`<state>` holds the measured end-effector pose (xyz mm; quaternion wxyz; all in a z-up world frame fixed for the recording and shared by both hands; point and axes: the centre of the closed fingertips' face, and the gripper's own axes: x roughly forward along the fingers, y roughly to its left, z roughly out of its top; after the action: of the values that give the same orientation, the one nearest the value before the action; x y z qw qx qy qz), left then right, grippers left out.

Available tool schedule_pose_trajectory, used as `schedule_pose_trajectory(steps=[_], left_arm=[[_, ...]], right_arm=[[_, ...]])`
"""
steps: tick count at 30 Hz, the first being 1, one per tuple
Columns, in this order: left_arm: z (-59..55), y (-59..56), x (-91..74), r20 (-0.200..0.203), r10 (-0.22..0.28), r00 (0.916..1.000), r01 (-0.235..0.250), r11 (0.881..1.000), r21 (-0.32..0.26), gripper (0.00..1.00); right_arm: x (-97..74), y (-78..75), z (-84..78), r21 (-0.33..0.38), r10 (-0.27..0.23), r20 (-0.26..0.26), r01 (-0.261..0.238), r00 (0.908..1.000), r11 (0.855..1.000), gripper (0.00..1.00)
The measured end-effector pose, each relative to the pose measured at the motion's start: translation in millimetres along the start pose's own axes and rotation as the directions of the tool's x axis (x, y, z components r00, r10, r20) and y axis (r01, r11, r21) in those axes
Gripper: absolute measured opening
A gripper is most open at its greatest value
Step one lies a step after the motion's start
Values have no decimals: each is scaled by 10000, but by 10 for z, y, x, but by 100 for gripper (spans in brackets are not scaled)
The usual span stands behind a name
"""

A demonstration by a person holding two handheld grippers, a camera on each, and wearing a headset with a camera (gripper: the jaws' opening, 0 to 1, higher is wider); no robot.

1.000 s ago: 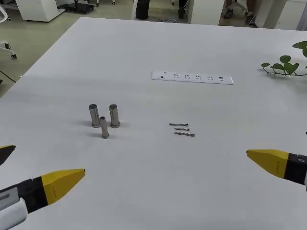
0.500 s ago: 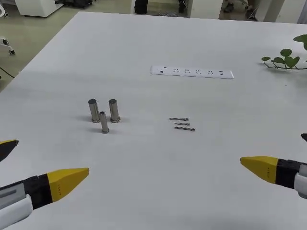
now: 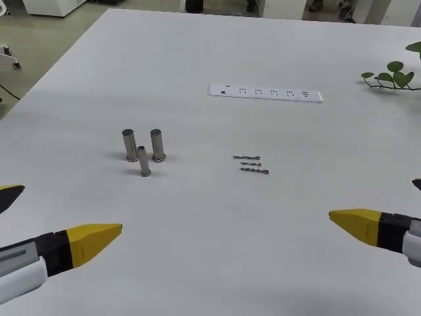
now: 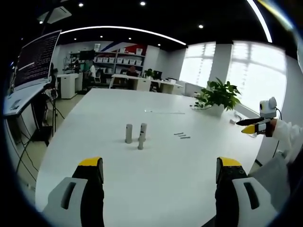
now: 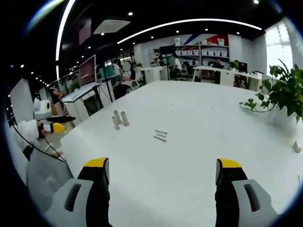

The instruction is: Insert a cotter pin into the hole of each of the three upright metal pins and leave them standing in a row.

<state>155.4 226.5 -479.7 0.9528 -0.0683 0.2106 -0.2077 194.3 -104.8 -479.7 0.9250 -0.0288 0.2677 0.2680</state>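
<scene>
Three upright metal pins [image 3: 143, 153] stand in a tight cluster on the white table [image 3: 210, 217], left of centre; they also show in the left gripper view as the pins [image 4: 136, 135] and in the right gripper view as the pins [image 5: 119, 119]. Three cotter pins [image 3: 250, 164] lie side by side to their right, also seen as cotter pins [image 4: 182, 136] and cotter pins [image 5: 160, 135]. My left gripper [image 4: 158, 170] is open at the near left, well short of the pins. My right gripper [image 5: 160, 171] is open at the near right, empty.
A white power strip [image 3: 265, 93] lies flat beyond the pins. A leafy plant [image 3: 395, 76] reaches in at the far right edge. The table's left edge runs diagonally past the metal pins, with floor beyond.
The head camera has tilted, so everything sits a little higher in view. Both grippers stay low and open; the right one has edged slightly inward. Pins and cotter pins are unmoved.
</scene>
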Motion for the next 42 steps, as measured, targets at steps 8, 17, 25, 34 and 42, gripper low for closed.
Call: schedule_pose_trajectory(steps=[8, 17, 25, 34, 42], left_arm=[[27, 0, 37, 49, -54, 10000, 53, 10000, 24, 99], [26, 3, 72, -7, -103, 9999, 103, 9998, 140, 99], [-2, 31, 105, -133, -4, 9999, 7, 9999, 169, 96], [17, 39, 145, -126, -26, 9999, 29, 9998, 195, 95], [46, 43, 223, -117, -82, 9999, 85, 9998, 205, 94]], right_arm=[[-9, 13, -27, 26, 4, -49, -4, 10000, 10000, 91], [-19, 2, -21, 52, -76, -28, 76, 10000, 10000, 91], [-22, -5, -43, 141, -128, -48, 128, 9999, 9998, 91], [-44, -15, -51, 207, -196, -23, 196, 9998, 9996, 90], [-38, -9, -57, 223, -185, -45, 186, 9998, 9996, 90]])
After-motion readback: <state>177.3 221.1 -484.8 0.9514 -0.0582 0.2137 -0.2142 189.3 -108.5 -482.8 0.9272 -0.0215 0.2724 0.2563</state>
